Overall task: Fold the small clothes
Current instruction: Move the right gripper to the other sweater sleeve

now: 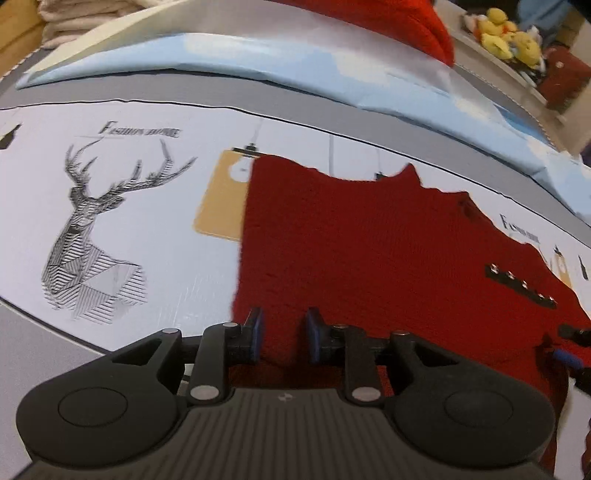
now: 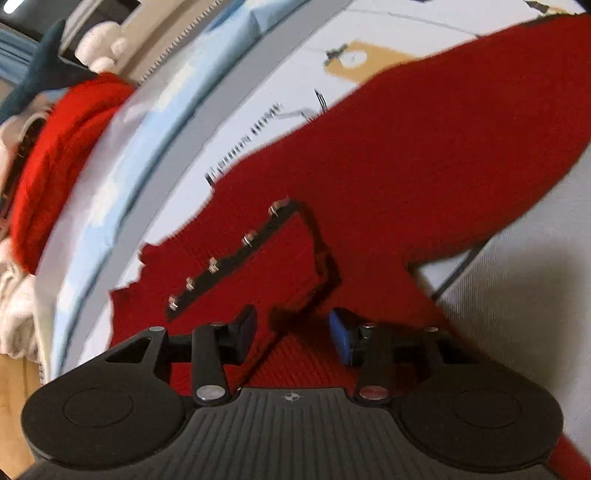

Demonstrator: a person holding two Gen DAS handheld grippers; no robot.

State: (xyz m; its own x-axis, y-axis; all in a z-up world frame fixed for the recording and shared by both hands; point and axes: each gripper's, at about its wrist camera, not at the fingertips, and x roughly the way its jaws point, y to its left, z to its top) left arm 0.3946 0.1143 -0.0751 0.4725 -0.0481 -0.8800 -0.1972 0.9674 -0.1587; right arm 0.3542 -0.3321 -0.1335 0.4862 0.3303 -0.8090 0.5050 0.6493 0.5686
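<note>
A dark red knitted garment [image 1: 369, 240] lies spread flat on a printed white tablecloth [image 1: 155, 221]. It has a black strip with metal snaps [image 1: 521, 284]. My left gripper [image 1: 284, 334] is open, its blue pads just above the garment's near left edge. In the right wrist view the garment [image 2: 424, 147] fills the middle, with the snap strip [image 2: 229, 254] and a black-trimmed edge [image 2: 321, 258]. My right gripper [image 2: 293, 332] is open, with that trimmed edge between its fingers. The right gripper's tip also shows in the left wrist view [image 1: 570, 347].
A light blue folded cloth [image 1: 258, 62] lies along the far side of the table. A bright red knit pile [image 1: 388, 22] sits behind it, and also shows in the right wrist view [image 2: 62, 155]. Yellow plush toys [image 1: 506, 33] are at the far right. White towels [image 1: 74, 18] are at the far left.
</note>
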